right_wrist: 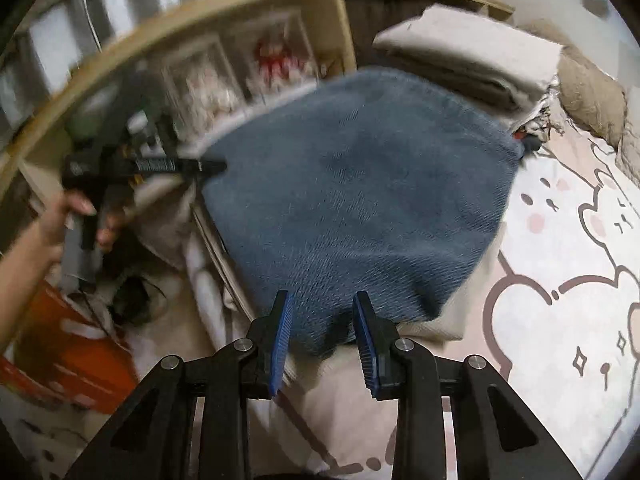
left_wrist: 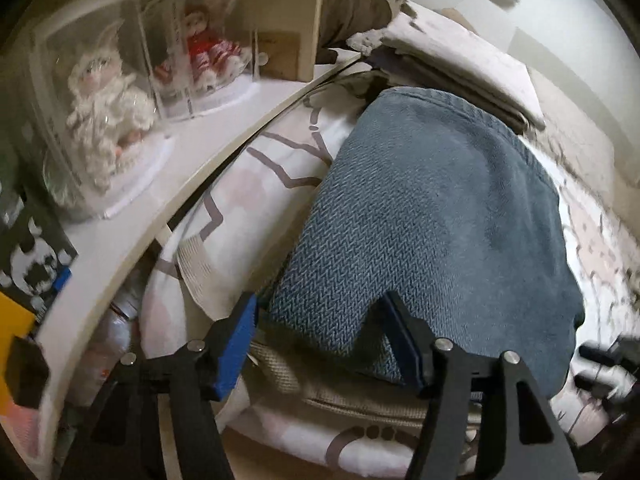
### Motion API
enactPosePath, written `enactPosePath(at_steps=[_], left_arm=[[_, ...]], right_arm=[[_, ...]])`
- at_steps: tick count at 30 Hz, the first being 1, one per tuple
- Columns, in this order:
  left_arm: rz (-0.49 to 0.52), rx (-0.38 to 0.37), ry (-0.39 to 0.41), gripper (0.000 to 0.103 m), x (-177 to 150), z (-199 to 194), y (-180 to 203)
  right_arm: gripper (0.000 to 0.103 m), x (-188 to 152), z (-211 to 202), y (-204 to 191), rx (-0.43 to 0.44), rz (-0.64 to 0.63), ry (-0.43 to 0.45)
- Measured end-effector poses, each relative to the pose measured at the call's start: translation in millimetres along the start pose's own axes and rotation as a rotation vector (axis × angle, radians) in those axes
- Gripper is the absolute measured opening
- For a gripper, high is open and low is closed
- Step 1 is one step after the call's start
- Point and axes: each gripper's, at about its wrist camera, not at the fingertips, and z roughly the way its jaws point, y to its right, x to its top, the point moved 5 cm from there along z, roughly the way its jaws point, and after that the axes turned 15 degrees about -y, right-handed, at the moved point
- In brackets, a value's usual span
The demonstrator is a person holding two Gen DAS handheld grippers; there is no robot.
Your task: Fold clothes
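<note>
A blue knitted garment (left_wrist: 432, 216) lies folded on the bed, over a beige pillow edge; it also shows in the right wrist view (right_wrist: 360, 200). My left gripper (left_wrist: 320, 320) is open, its blue-padded jaws straddling the garment's near left edge without clamping it. My right gripper (right_wrist: 320, 316) is open at the garment's near edge, cloth lying between the jaws. The left gripper (right_wrist: 216, 166) is seen from the side, held by a hand, at the garment's left edge.
A stack of folded beige cloth (left_wrist: 460, 68) lies beyond the garment. A white shelf (left_wrist: 168, 184) with dolls in clear cases (left_wrist: 108, 120) runs along the left. The bed sheet has a cartoon print (right_wrist: 560, 280). An orange box (right_wrist: 68, 352) sits low left.
</note>
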Motion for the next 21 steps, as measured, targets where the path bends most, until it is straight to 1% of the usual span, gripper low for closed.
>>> enactPosePath(at_steps=[1,4,7,8,11,12,14,15,16,17,18,19,21], left_arm=[[-0.029,-0.025,-0.005,0.067,0,1,-4],[-0.049,-0.028,0.002,0.068,-5,-3,-6],[-0.007,0.052,0.04,0.067,-16,-17,1],[0.009,0.064,0.051,0.067,-21,-23,4],[0.029,0.055,0.092,0.067,-42,-41,18],[0.033,0.052,0.11,0.068,-50,-48,25],[0.038,0.046,0.149,0.073,-65,-60,39],[0.037,0.044,0.17,0.08,-71,-67,45],[0.037,0.041,0.191,0.085,-78,-73,52],[0.035,0.043,0.216,0.086,-84,-79,59],[0.035,0.048,0.24,0.087,-90,-86,66],[0.036,0.054,0.264,0.087,-97,-93,74],[0.033,0.055,0.305,0.088,-109,-105,88]], right_arm=[[0.032,-2,2,0,-0.005,0.001,-0.013],[0.032,-7,9,-1,-0.02,0.005,-0.05],[0.032,-13,15,-2,-0.034,0.008,-0.088],[0.032,-14,17,-2,-0.039,0.01,-0.1],[0.032,-25,2,7,-0.012,0.083,-0.101],[0.032,-28,-2,10,-0.015,0.107,-0.095],[0.032,-36,-12,17,-0.037,0.149,-0.077],[0.033,-40,-19,20,-0.062,0.162,-0.062],[0.04,-44,-25,22,-0.094,0.176,-0.042],[0.046,-48,-33,24,-0.125,0.187,-0.013],[0.066,-53,-43,25,-0.147,0.192,0.029],[0.08,-56,-54,24,-0.161,0.193,0.071],[0.082,-61,-76,22,-0.187,0.194,0.155]])
